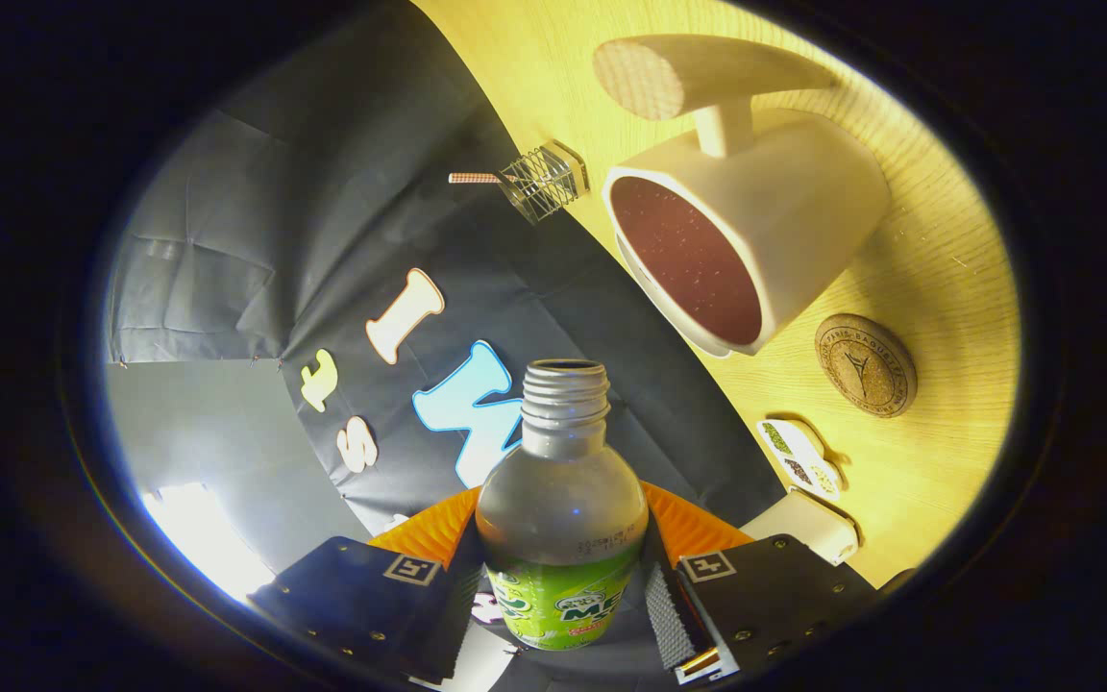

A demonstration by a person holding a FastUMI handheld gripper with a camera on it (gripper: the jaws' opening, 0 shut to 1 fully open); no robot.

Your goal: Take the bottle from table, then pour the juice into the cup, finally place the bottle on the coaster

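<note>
At the bottom middle of the frame, the gripper [563,586] squeezes the bottle [561,509] between its two fingers [376,601], one on each side. The bottle has no cap, a green label, and its open mouth points up toward the middle of the frame. The whole view is tipped, so the yellow wooden table [938,269] fills the right side. On it, at the lower right, lies a small white block with patterned stickers [800,455]. Just above that sits the round cork coaster [865,365]. Farther off, in the upper right, stands the white cup [746,240] with a wooden handle. Beyond the cup, near the table's edge, is a small wire basket [544,181].
</note>
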